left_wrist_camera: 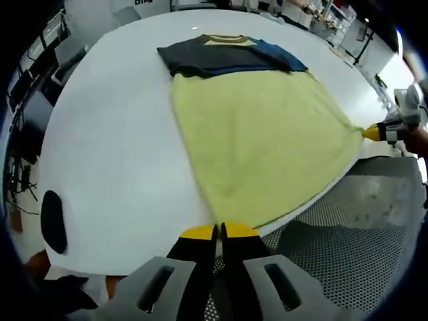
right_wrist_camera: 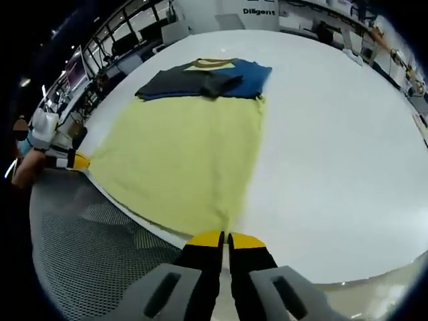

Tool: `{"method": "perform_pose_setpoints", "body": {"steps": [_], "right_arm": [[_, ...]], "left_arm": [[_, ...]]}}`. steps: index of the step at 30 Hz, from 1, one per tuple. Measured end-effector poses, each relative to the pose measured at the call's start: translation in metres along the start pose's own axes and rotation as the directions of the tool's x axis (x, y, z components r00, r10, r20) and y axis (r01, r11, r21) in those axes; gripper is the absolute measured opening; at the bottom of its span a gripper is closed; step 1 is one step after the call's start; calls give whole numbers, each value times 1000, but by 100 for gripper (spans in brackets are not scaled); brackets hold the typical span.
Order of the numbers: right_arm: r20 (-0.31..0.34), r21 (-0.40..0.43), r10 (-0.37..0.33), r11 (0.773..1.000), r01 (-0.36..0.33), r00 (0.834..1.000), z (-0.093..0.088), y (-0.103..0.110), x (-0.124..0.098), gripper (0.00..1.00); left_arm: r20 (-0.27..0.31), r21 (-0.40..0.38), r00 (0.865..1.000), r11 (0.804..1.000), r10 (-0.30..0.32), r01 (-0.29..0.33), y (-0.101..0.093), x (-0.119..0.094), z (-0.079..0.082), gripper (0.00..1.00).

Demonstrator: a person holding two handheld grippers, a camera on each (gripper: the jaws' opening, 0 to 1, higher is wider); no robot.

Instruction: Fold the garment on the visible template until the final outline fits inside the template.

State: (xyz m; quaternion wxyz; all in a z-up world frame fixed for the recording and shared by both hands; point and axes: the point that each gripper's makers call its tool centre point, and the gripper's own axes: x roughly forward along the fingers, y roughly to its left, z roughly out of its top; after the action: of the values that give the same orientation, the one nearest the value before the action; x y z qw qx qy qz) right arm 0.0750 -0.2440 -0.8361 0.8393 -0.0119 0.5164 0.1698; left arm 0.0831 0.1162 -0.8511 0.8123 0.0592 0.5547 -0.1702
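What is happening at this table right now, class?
A person is folding a shirt on a white table with a gripper in each hand. The left gripper is shut on one bottom corner of the yellow body, and the right gripper is shut on the other. The dark sleeves are already folded in across the top. The hem lies at the table's near edge, so the bottom fold looks about to start.
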Motion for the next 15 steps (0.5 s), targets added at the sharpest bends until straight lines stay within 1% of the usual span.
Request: {"method": "perform_pose_setpoints", "body": {"steps": [6, 8, 9, 11, 13, 14, 15], "right_arm": [[56, 0, 0, 1000, 0, 998, 21, 0, -10, 0], [74, 0, 1, 1000, -1, 997, 28, -1, -12, 0], [76, 1, 1, 1000, -1, 997, 29, -1, -12, 0], [96, -1, 0, 1000, 0, 995, 37, -1, -15, 0], [100, -2, -1, 1000, 1, 995, 40, -2, -15, 0], [113, -5, -3, 1000, 3, 994, 45, -3, -17, 0], [116, -6, -3, 1000, 4, 993, 47, -3, -17, 0]], "left_arm": [[55, -14, 998, 1000, 12, -11, 4, -10, 17, 4], [80, -31, 997, 999, 7, -5, 5, -12, 24, 4], [88, -36, 996, 999, 9, -6, 6, -13, 26, 4], [96, -40, 995, 999, 11, -7, 8, -14, 31, 4], [112, -44, 994, 999, 14, -9, 8, -17, 37, 4], [133, -46, 991, 999, 15, -9, 9, -21, 45, 4], [142, -49, 990, 999, 17, -10, 10, -22, 49, 4]]}}
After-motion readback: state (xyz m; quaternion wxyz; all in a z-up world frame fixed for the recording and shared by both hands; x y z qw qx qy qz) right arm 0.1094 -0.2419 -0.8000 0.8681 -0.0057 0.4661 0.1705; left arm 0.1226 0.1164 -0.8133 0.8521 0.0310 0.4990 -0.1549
